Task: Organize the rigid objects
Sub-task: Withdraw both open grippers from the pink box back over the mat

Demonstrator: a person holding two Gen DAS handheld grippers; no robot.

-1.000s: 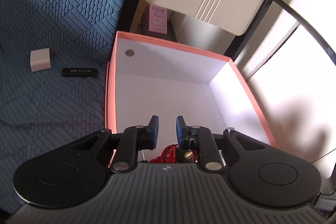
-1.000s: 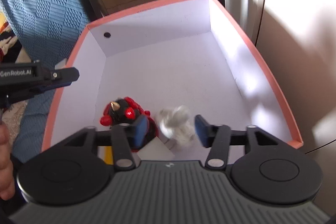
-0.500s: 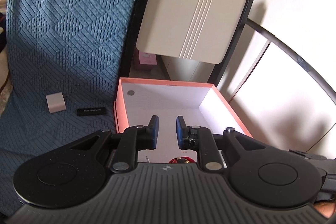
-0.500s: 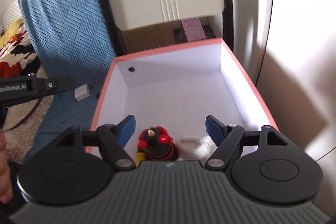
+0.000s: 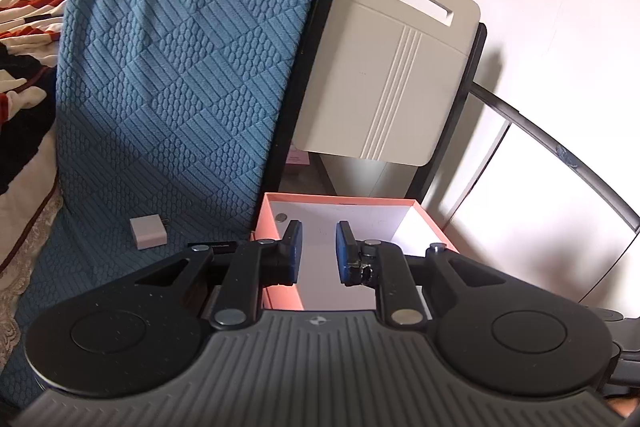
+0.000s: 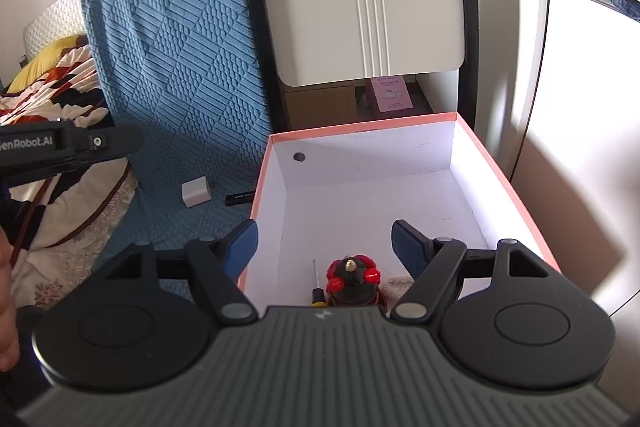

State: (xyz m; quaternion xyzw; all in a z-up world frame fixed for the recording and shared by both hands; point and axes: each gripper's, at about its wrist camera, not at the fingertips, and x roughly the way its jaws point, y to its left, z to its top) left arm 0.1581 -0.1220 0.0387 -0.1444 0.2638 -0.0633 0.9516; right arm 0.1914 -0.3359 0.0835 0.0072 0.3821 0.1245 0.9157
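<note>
Right tongs (image 6: 324,241) spread, empty, angled down over box (image 6: 508,187), frame centre; left tongs (image 5: 318,253) pressed together, empty.

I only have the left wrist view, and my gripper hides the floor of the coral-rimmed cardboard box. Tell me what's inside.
Observer: A red-and-black plastic toy figure sits at the near end of the box.
Operator: List anything beside it.
Observer: A yellow-handled screwdriver lies right next to it.
Operator: Report the right gripper.
Observer: The right gripper has just been opening; its jaws stand wide, with nothing between them.
</note>
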